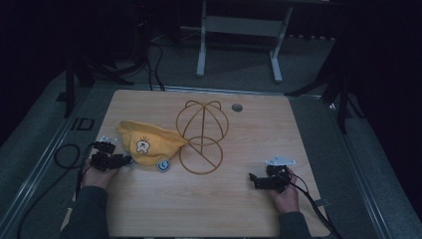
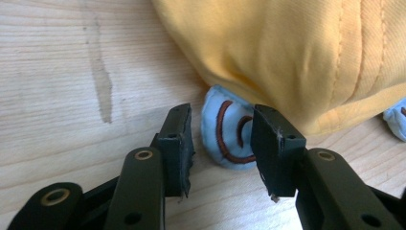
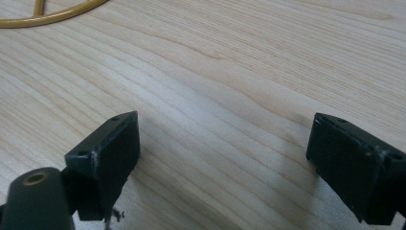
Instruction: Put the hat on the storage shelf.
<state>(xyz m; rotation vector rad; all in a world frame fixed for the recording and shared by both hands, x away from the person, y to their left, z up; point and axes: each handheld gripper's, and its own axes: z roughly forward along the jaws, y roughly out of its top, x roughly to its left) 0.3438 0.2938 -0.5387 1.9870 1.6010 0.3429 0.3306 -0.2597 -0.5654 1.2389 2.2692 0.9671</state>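
A yellow cap [image 1: 147, 142] with a small bear face lies crumpled at the table's left, beside a gold wire hat stand [image 1: 201, 137]. My left gripper [image 1: 127, 160] sits at the cap's near left edge. In the left gripper view its jaws stand apart [image 2: 222, 120] with a light blue ear patch [image 2: 230, 129] of the cap [image 2: 297, 52] between them, pads not pressing on it. A second blue ear [image 1: 163, 166] pokes out at the cap's near edge. My right gripper [image 1: 253, 179] rests low at the right, open [image 3: 225, 129] over bare wood.
The wooden table [image 1: 199, 209] has a round grey grommet [image 1: 237, 107] near its far edge. A black cable [image 1: 64, 154] loops off the left side. A white frame on legs [image 1: 239, 30] stands on the floor behind. An arc of the stand's base ring [image 3: 52, 14] lies far ahead of the right gripper.
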